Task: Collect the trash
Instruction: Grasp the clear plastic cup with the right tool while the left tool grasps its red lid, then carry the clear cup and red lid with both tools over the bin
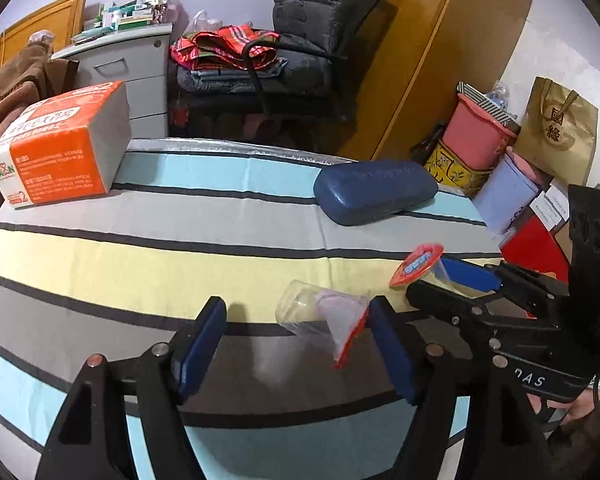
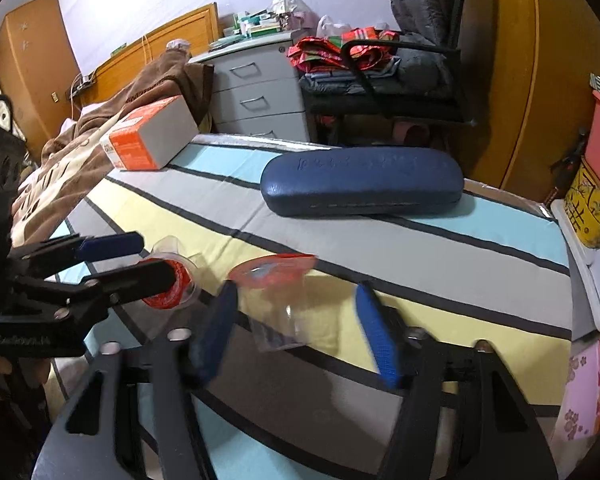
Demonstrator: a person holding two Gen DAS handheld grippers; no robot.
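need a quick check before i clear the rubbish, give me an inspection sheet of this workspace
surface: striped cloth, flat, no spills seen
job's things: two clear plastic cups with peeled red lids; left cup lies on its side, right cup sits between the other pads
clutter: orange tissue box and blue glasses case at the far edge
grippers: left gripper open around the left cup; right gripper open around the right cup, gap visible at one pad
cables: thin white cord on the wooden headboard, away from the work
surroundings: grey drawer unit, chair piled with clothes, paper bag, brown blanket
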